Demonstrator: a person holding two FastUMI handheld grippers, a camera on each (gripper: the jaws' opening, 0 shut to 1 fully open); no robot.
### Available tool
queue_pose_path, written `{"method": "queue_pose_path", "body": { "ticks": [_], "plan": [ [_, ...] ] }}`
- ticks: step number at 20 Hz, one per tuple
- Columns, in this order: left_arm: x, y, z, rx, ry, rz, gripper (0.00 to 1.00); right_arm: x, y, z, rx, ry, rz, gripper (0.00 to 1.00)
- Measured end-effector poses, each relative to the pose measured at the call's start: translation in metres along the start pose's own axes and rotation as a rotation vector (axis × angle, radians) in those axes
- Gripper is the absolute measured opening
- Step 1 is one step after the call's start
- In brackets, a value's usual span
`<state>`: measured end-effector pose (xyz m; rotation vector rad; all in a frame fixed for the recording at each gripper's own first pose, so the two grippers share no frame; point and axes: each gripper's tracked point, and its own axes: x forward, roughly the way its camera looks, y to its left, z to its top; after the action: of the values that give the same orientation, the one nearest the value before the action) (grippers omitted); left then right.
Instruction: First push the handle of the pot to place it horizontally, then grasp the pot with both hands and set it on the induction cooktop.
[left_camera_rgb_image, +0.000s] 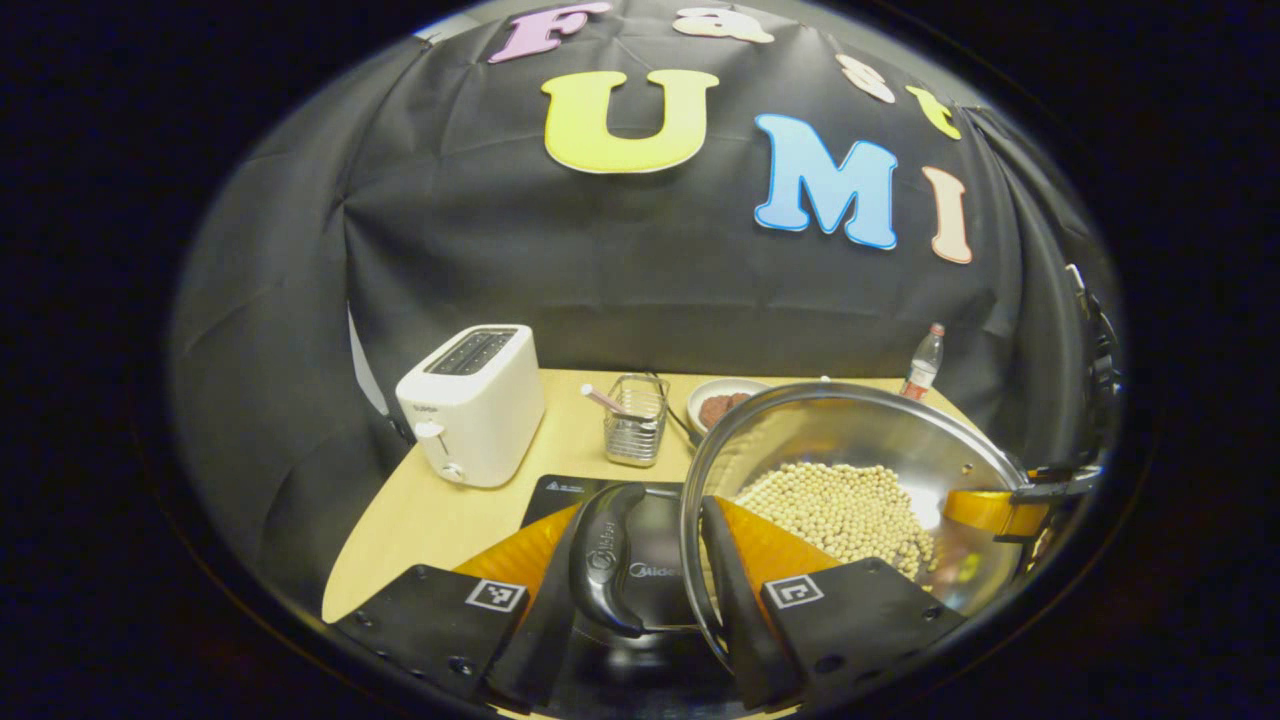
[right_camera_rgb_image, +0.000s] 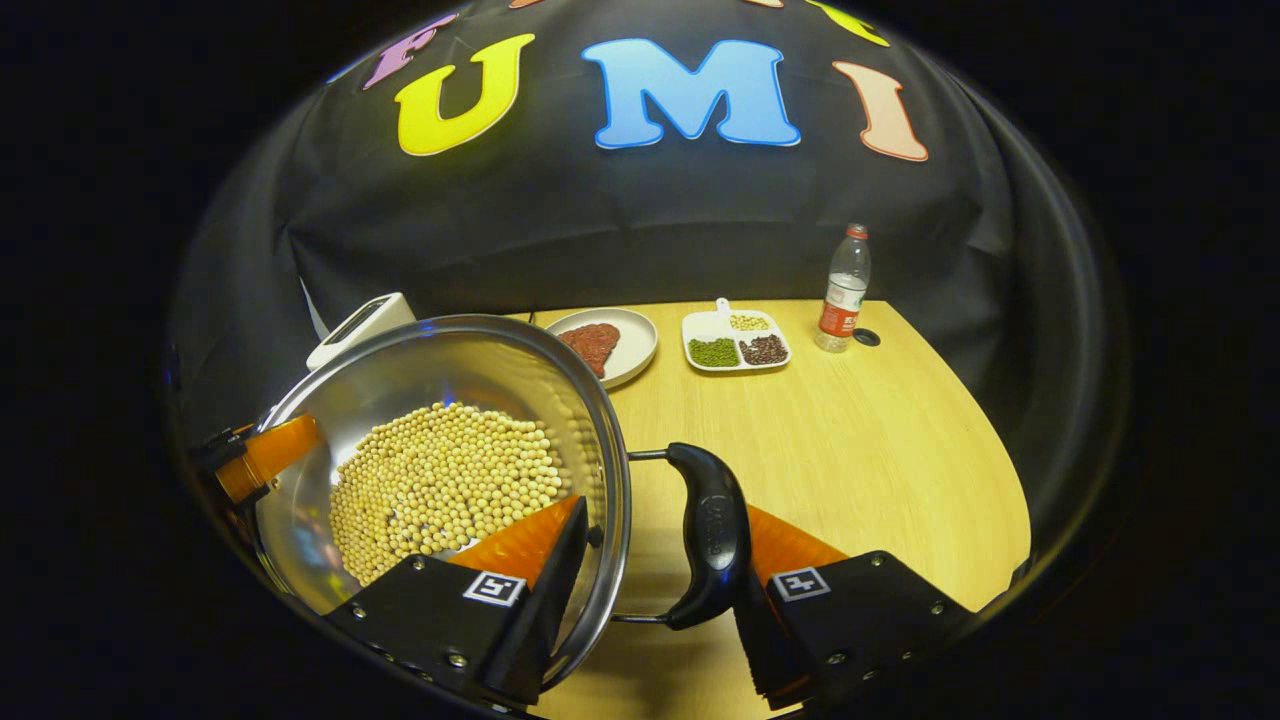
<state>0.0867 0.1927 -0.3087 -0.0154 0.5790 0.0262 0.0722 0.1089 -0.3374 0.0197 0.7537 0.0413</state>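
Steel pot (left_camera_rgb_image: 850, 470) held between both grippers, handle-to-handle axis running across from one to the other; rim tilted toward each camera. Left gripper (left_camera_rgb_image: 640, 590): jaws clenched across the pot's near rim and black loop handle (left_camera_rgb_image: 605, 560), which stands upright. Right gripper (right_camera_rgb_image: 650, 570): jaws grasping rim and opposite handle (right_camera_rgb_image: 710, 530) likewise. Pot holds soybeans (right_camera_rgb_image: 445, 485). Induction cooktop (left_camera_rgb_image: 560, 492) lies under the left handle. At 12 o'clock on the bench (right_camera_rgb_image: 880, 450): plate (right_camera_rgb_image: 630, 345) of something reddish-brown, divided dish (right_camera_rgb_image: 735, 345) of green, dark and pale beans, bottle (right_camera_rgb_image: 845, 290). Toaster (left_camera_rgb_image: 470, 405) at 10 o'clock.
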Motion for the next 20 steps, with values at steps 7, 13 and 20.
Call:
{"method": "queue_pose_path", "body": {
  "ticks": [7,13,20],
  "plan": [
    [0.018,0.050,-0.017,-0.016,0.016,0.013,0.72,0.022,0.044,-0.015,-0.008,0.033,0.009,0.75],
    [0.053,0.076,-0.042,-0.034,0.035,0.019,0.76,0.052,0.067,-0.026,-0.032,0.064,0.001,0.75],
    [0.074,0.108,-0.064,-0.064,0.054,0.028,0.70,0.078,0.095,-0.035,-0.044,0.082,0.016,0.75]
  ]
}}
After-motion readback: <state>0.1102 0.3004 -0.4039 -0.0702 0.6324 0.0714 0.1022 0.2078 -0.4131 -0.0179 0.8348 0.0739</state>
